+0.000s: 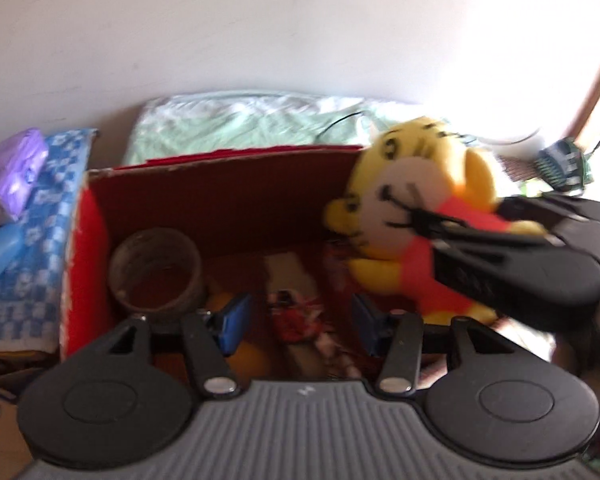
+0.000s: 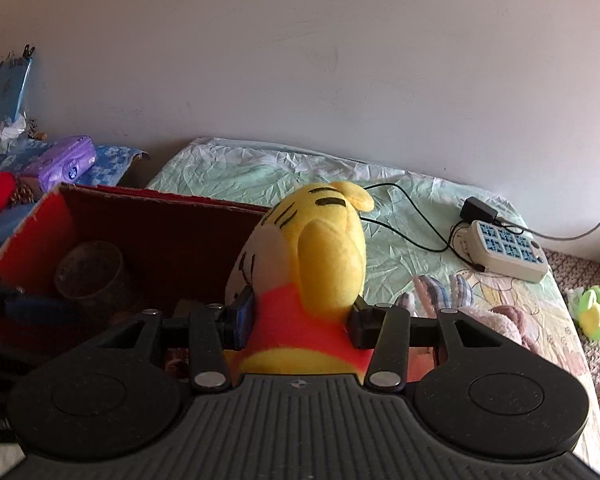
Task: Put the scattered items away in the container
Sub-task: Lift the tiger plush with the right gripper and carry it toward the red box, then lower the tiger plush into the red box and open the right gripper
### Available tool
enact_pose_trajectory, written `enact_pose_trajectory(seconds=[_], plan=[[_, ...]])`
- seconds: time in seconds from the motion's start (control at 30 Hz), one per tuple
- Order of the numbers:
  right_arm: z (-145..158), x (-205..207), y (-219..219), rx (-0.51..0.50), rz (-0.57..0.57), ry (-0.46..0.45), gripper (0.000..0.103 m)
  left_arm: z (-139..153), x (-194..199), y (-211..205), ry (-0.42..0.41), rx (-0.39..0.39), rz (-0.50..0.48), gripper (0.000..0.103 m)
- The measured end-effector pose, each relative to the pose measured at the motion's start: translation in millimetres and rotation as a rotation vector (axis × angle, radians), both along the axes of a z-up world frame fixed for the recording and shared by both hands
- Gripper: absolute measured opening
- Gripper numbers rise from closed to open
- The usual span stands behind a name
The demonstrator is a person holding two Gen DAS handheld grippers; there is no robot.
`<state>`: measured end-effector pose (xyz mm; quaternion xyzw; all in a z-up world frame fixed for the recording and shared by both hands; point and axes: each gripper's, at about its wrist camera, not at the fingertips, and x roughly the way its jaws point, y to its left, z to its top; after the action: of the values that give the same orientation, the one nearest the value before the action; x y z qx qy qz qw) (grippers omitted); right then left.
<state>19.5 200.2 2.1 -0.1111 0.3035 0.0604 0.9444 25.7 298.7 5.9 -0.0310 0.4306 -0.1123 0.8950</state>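
Clamping one yellow plush tiger by its red-shirted body, the right gripper holds the toy at the right end of the single red cardboard box, which sits on the bed. The left gripper points down into the box with a clear gap between its two blue pads and nothing held. Inside lie one roll of brown tape at the left, one red printed packet and something yellow, too blurred to name. Beside the box on the bed's green sheet rest one white power strip with a black adapter and one pink soft toy. One purple tissue pack lies further left.
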Motion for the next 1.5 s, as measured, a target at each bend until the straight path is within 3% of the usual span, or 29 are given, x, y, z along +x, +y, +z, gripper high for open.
enact_pose_trajectory(seconds=[0.07,0.17,0.3,0.5,0.57,0.7,0.8,0.97,1.17,1.37,1.5], plan=[[-4.4,-3.9,5.4,-0.051,0.010,-0.029,0.047,5.5,4.5,-7.1,0.040,0.030,0.003,0.053],[-7.8,-6.2,4.9,-0.053,0.007,-0.037,0.047,-1.0,28.2,-8.4,0.111,0.053,0.014,0.043],[-8.3,-2.0,-18.1,0.074,-0.003,-0.003,0.051,-12.6,53.0,-5.0,0.210,0.031,0.022,0.042],[6.7,-8.1,-48.5,0.271,-0.022,0.022,0.057,-30.6,82.2,-17.1,0.276,0.041,-0.021,0.043],[13.6,-10.9,-60.1,0.349,-0.033,0.028,0.068,-36.1,86.0,-28.4,0.296,0.070,-0.042,0.042],[18.0,-15.2,-79.1,0.470,-0.054,0.049,0.065,-41.3,90.5,-43.8,0.319,0.126,-0.076,0.042],[17.1,-16.0,-89.4,0.519,-0.065,0.066,0.053,-42.4,94.1,-51.6,0.319,0.160,-0.094,0.040],[12.3,-19.2,-93.4,0.517,-0.082,0.074,0.047,-43.5,97.4,-62.5,0.301,0.177,-0.131,0.039],[15.3,-24.1,-98.7,0.523,-0.086,0.047,0.046,-44.3,91.8,-50.3,0.304,0.174,-0.099,0.041],[17.0,-24.2,-93.1,0.504,-0.067,0.055,0.036,-36.4,77.1,-44.8,0.271,0.195,-0.071,0.050],[16.2,-22.9,-89.1,0.480,-0.068,0.060,0.034,-28.1,67.1,-42.9,0.233,0.222,-0.052,0.062]])
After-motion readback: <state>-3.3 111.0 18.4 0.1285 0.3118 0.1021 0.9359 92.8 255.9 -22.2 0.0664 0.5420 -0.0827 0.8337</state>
